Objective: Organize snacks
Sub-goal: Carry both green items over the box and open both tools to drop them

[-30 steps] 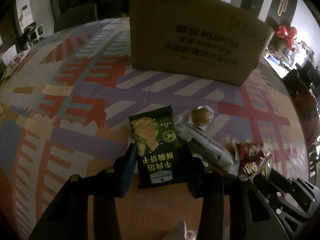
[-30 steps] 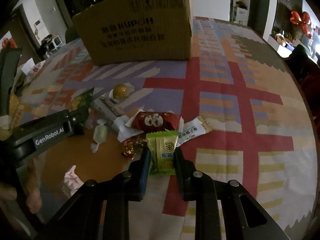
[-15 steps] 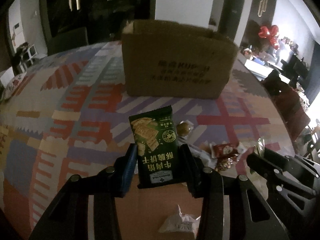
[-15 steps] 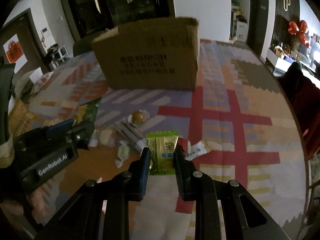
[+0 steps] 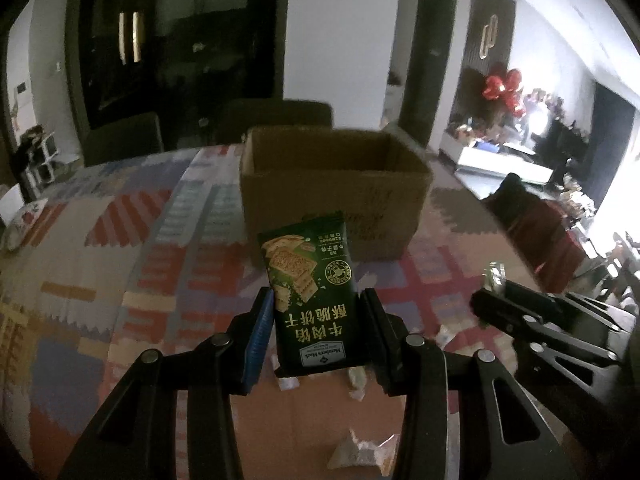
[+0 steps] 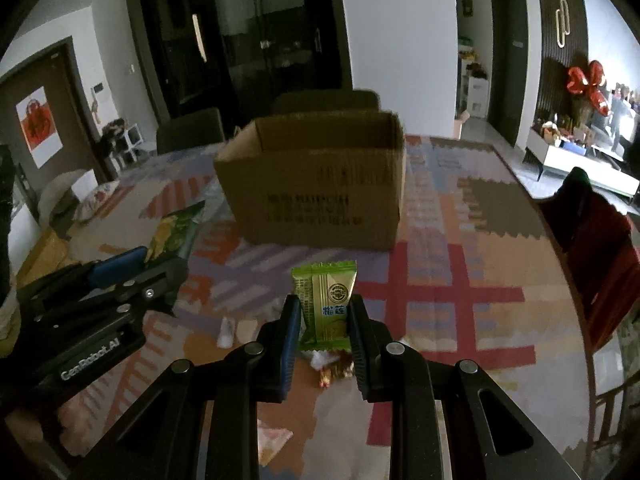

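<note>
My left gripper [image 5: 318, 312] is shut on a dark green cracker packet [image 5: 312, 292], held upright above the table. The right gripper [image 6: 324, 312] is shut on a small light green candy packet [image 6: 326, 300]. An open brown cardboard box [image 5: 332, 188] [image 6: 316, 184] stands on the patterned tablecloth beyond both grippers, its inside visible from above. In the right wrist view the left gripper [image 6: 132, 268] shows at the left with the cracker packet [image 6: 176, 232] seen edge-on. In the left wrist view the right gripper [image 5: 492, 292] shows at the right.
Several loose wrapped snacks [image 6: 332, 364] [image 5: 360, 452] lie on the table below the grippers. Dark chairs [image 6: 188, 128] stand behind the table, and a red chair [image 6: 600, 248] at the right edge. The tablecloth [image 6: 460, 292] right of the box is bare.
Both grippers have risen with their packets held; the box, first seen side-on, is now viewed from above its rim, and the loose snacks have dropped lower in view.
</note>
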